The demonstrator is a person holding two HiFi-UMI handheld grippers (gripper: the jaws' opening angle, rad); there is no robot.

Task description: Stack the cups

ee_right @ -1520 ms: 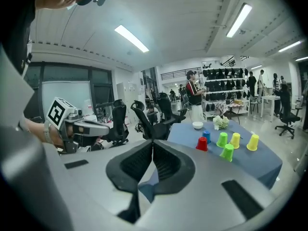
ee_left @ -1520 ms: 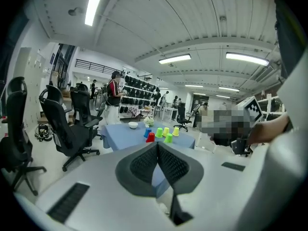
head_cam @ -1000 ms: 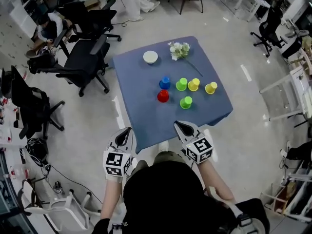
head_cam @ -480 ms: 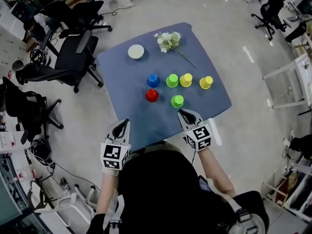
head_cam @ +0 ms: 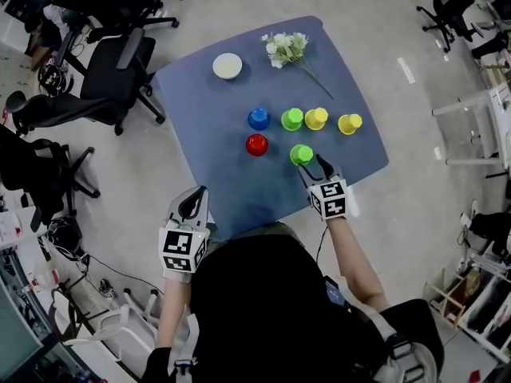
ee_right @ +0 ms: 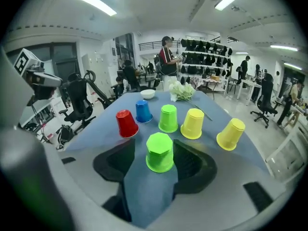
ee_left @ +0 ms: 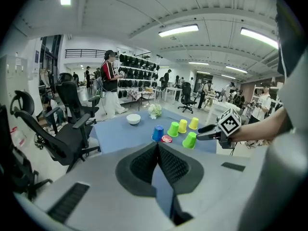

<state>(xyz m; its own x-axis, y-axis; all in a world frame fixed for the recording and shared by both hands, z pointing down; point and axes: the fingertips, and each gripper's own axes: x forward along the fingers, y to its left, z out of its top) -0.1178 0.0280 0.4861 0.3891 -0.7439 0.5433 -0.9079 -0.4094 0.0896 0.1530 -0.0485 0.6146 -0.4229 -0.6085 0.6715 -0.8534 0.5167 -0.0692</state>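
My right gripper [head_cam: 320, 163] has come forward and down over the bench [head_cam: 223, 183] since a second ago. It has reached the near green cup [ee_right: 160, 152]. Its jaws have just been opening and are now spread wide. The near green cup stands between them, upside down, but the pads do not squeeze it yet. My left gripper [head_cam: 192, 206] has moved a little too. It hangs at the bench's edge, well apart from the near green cup, with its jaws pressed together on nothing.

No cup is stacked yet, so I think the whole job is still left. Six cups stand apart, all upside down. The red cup [head_cam: 257, 144] is left of the near green cup. Behind the near green cup sit the blue cup [head_cam: 259, 119], another green cup [head_cam: 293, 119] and two yellow cups [head_cam: 316, 118]. Far behind it are a white bowl [head_cam: 227, 65] and some flowers [head_cam: 287, 48].

My head and body hide the bench's near edge. I cannot tell if the far-right yellow cup [ee_right: 231, 134] leans.
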